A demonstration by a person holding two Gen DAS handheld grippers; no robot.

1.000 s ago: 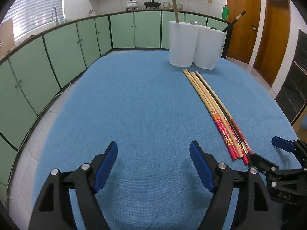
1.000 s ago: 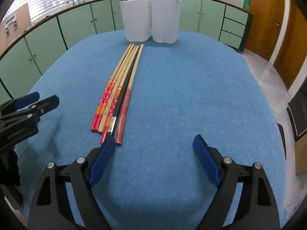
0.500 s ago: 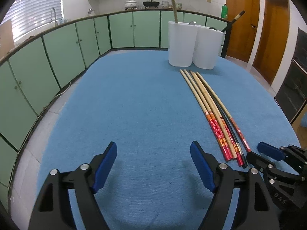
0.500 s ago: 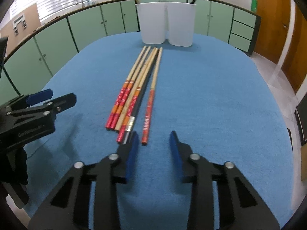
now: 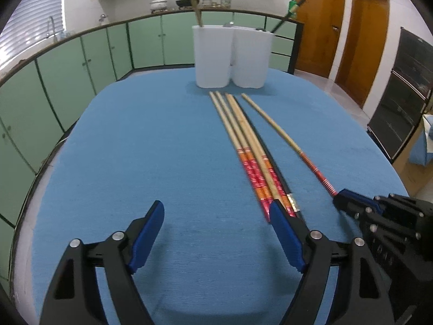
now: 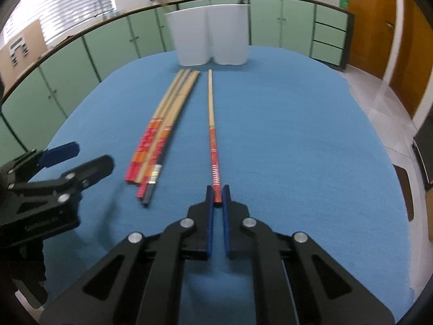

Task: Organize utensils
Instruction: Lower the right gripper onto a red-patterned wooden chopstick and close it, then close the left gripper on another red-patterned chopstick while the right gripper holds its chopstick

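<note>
Chopstick (image 6: 212,138) with a red patterned end was pinched at that end by the right hand-held gripper (image 6: 218,199), whose blue pads (image 6: 209,203) were pressed together on it. It lay along the blue-covered bench (image 6: 297,140), apart from the other sticks, tip toward the containers. The left hand-held gripper (image 5: 216,218) stood spread wide with nothing between its pads, hovering low over the bench; its right pad (image 5: 284,235) overlapped the near ends of the bundle in the left wrist view, contact not determinable.

Counts: one chopstick separated and gripped. Bundle of chopsticks (image 5: 249,149) remaining on the cloth: about five, four wooden with red and orange ends plus one dark stick with a silver band; exact count uncertain owing to overlap and blur. Two white containers (image 5: 232,57) stood touching side by side at the far end of the bench, just beyond the chopstick tips. One wooden stick (image 5: 193,2) rose from the left container, one dark stick (image 5: 286,16) from the right.
</note>
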